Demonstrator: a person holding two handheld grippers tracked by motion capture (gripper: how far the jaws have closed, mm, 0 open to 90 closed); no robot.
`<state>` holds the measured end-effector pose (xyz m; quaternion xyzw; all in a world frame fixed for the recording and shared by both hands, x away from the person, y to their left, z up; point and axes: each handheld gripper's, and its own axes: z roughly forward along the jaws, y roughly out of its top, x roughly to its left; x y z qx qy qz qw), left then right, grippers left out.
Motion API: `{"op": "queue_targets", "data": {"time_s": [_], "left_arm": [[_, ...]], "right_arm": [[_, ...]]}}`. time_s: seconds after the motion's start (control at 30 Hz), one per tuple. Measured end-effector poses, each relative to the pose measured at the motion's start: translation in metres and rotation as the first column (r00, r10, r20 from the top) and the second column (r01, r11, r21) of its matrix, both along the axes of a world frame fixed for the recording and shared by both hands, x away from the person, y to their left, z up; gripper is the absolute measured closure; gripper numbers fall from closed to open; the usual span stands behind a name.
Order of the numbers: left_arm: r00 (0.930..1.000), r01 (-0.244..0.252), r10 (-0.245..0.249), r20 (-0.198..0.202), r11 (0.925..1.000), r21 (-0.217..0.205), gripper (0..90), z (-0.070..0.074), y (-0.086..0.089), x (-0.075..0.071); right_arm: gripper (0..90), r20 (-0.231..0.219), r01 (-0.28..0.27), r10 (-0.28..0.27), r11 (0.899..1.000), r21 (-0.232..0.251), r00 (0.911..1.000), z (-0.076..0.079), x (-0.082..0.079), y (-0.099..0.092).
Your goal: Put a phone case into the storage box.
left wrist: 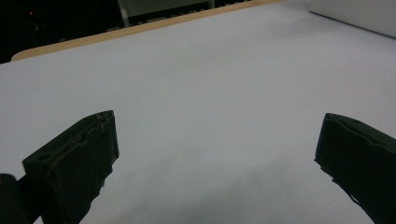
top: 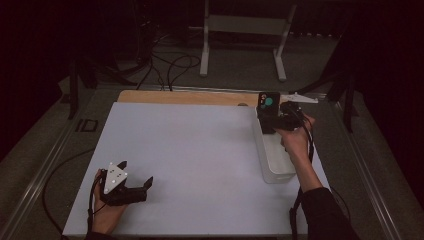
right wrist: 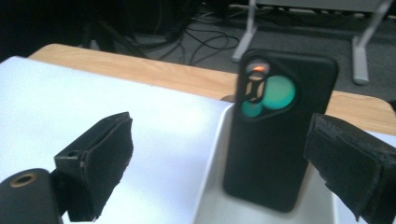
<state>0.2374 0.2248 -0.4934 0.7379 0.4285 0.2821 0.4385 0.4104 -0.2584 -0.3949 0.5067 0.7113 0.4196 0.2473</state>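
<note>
A black phone case [right wrist: 280,135] with a green-tinted camera cutout stands upright at the far end of a white tray [right wrist: 210,196]. My right gripper [right wrist: 219,119] is open around it. Its right jaw is close to the case's right edge and its left jaw stands well off over the mat. From above, the case [top: 267,112] rises from the tray [top: 277,162] at the mat's right side, with the right gripper [top: 274,122] just behind it. My left gripper [top: 145,186] rests low at the front left, open, with bare white mat [left wrist: 215,70] between its jaws [left wrist: 217,121].
The white mat [top: 190,160] covers most of a wooden tabletop [top: 185,96], whose bare strip shows along the far edge. Beyond the table, a white metal stand [top: 245,30] and loose cables [top: 170,65] sit on the floor. Dark rails flank the table.
</note>
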Motion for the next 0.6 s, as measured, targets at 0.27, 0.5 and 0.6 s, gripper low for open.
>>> {"op": "queue_targets", "data": {"time_s": [0.27, 0.5, 0.6], "left_arm": [[0.9998, 0.006, -0.006, 0.02, 0.9999, 0.01, 0.1, 0.012, 0.0, -0.003], [0.9996, 0.026, -0.026, 0.002, 0.9995, 0.019, 0.1, 0.018, -0.001, -0.003], [0.9993, 0.038, -0.038, 0.002, 0.9992, 0.014, 0.1, 0.022, -0.002, -0.004]], "right_arm": [[7.9, 0.07, -0.106, 0.105, 0.994, 0.008, 0.992, -0.006, -0.049, 0.005], [7.9, 0.119, -0.169, 0.17, 0.985, -0.012, 0.9783, -0.019, -0.086, 0.009], [7.9, 0.136, -0.195, 0.194, 0.981, -0.006, 0.9714, -0.027, -0.1, 0.008]]}}
